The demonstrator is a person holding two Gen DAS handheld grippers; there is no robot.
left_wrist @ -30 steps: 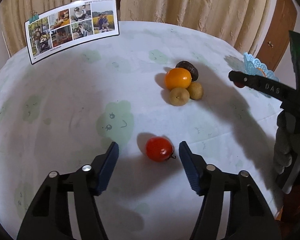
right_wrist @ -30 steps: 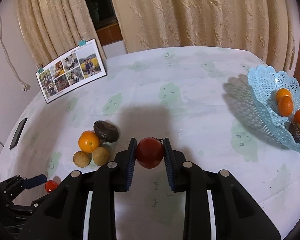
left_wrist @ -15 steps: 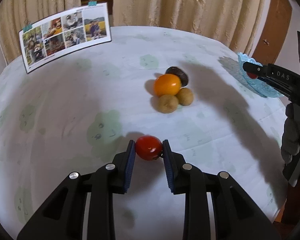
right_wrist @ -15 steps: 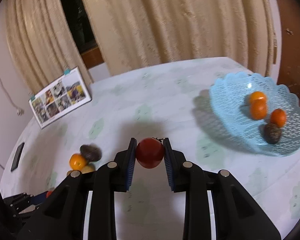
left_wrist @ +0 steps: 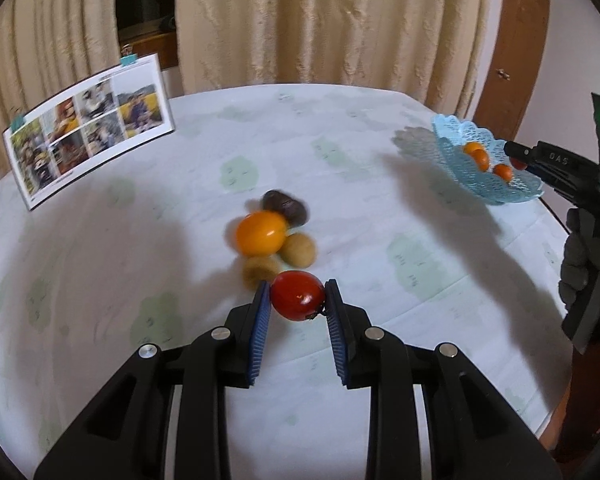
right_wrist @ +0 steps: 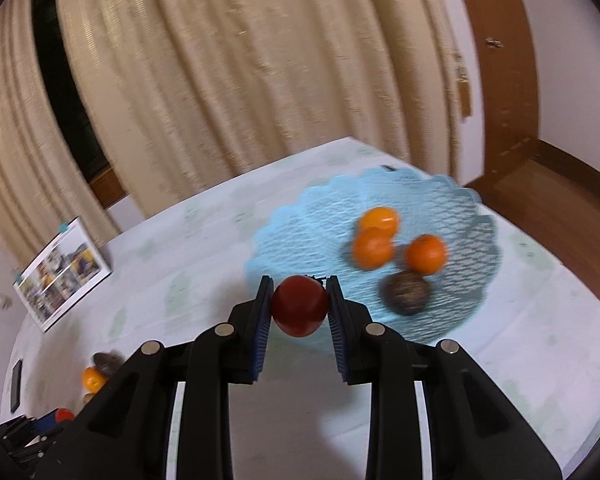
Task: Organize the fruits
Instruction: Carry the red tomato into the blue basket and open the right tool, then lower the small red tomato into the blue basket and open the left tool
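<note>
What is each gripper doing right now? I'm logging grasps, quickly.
Left gripper: closed on a red tomato.
Right gripper: closed on a dark red tomato, near the blue basket.

Two red tomatoes (left_wrist: 297,295) (right_wrist: 299,305) (each clamped), blue basket (right_wrist: 452,204) nearby

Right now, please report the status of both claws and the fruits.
Left claw shut on round red tomato. Right claw shut on second red tomato, near light blue lattice basket. Nothing blocking.

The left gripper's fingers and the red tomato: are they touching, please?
Touching. The left wrist view shows the left gripper closed on the red tomato, both blue fingers pressed against its sides with no gap.
</note>
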